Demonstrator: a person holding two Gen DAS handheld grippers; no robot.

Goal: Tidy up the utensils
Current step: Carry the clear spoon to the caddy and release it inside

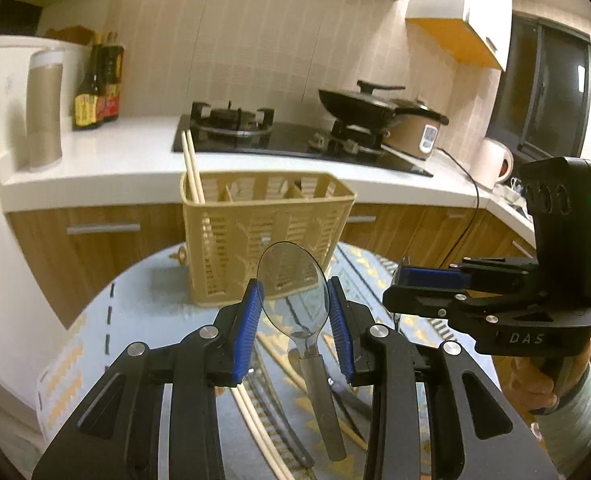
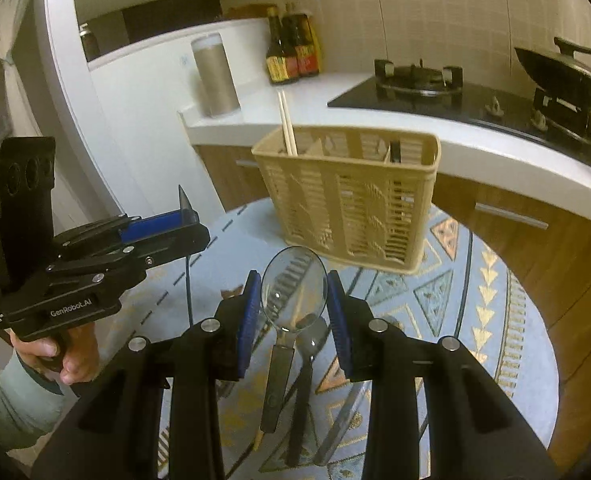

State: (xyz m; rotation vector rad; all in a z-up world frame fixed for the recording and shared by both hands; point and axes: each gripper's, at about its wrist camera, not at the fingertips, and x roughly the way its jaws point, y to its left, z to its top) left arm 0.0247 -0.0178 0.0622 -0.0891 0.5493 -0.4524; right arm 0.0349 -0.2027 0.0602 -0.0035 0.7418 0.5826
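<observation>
Both grippers point(image 1: 294, 314) point(image 2: 294, 306) hold spoons point(image 1: 293, 280) point(image 2: 294, 280) upright before basket point(image 1: 263, 232).

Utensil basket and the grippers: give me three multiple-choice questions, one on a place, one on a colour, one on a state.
1. Where in the basket do the chopsticks stand?
A. Left end compartment
B. Middle compartment
C. Lying across the rim

2. What colour are the pads of the left gripper?
A. Red
B. Blue
C. Green

3. What is the left gripper doing?
A. Open, holding nothing
B. Shut on the bowl of the spoon
C. Shut on the spoon's handle

Answers:
1 A: the chopsticks rise from the basket's left end in both views.
2 B: both ribbed pads are plainly blue.
3 B: the pads press the clear bowl from both sides, and the handle hangs below.
</observation>
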